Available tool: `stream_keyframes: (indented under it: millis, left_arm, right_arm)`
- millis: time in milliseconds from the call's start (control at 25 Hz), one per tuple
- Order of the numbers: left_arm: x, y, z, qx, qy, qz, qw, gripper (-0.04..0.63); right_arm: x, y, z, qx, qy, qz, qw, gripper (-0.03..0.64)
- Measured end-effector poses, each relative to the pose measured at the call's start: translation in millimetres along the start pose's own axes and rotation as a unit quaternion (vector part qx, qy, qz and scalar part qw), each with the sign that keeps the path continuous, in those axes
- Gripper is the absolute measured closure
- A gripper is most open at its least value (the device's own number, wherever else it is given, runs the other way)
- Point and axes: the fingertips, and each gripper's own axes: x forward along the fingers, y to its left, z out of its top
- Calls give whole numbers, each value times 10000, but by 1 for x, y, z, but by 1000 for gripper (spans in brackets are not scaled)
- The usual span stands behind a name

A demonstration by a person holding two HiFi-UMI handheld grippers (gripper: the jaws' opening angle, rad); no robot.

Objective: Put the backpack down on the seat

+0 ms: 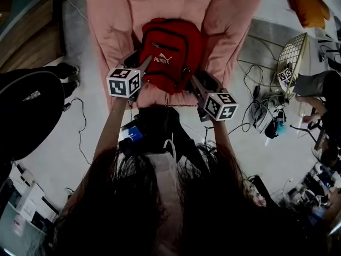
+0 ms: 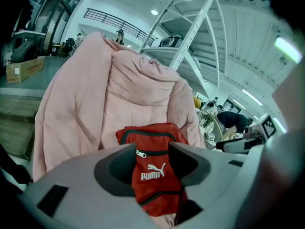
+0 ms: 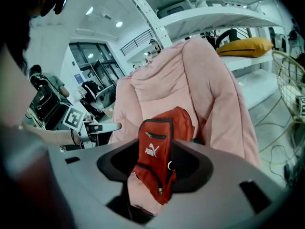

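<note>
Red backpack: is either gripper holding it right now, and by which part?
Nothing is held. The red backpack lies on the pink seat, and both the left gripper and the right gripper have their jaws apart, clear of it.

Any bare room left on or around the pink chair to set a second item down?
Seat: little. The red backpack fills it; only a narrow pink strip at the front edge of the chair shows bare. Best patch: pale floor left of the chair, crossed by one cable. Right side is crowded: cords and a wire basket.
</note>
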Motion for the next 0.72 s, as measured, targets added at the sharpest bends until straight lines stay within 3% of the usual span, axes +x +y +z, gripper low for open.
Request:
stream_keyframes:
  millis: [240, 480, 720]
  left_arm:
    - [-42, -63, 20, 396, -235, -458, 9979, 396]
    - [-89, -138, 46, 745, -645, -971, 9904, 396]
    - [-131, -180, 43, 1149, -812, -988, 9851, 426]
  right_arm:
    - [-48, 37, 25, 19, -713, 159, 9973, 423]
    - [-102, 72, 40, -80, -1170, 304, 9926, 486]
    - [-141, 99, 40, -257, -1521, 496, 9868, 509]
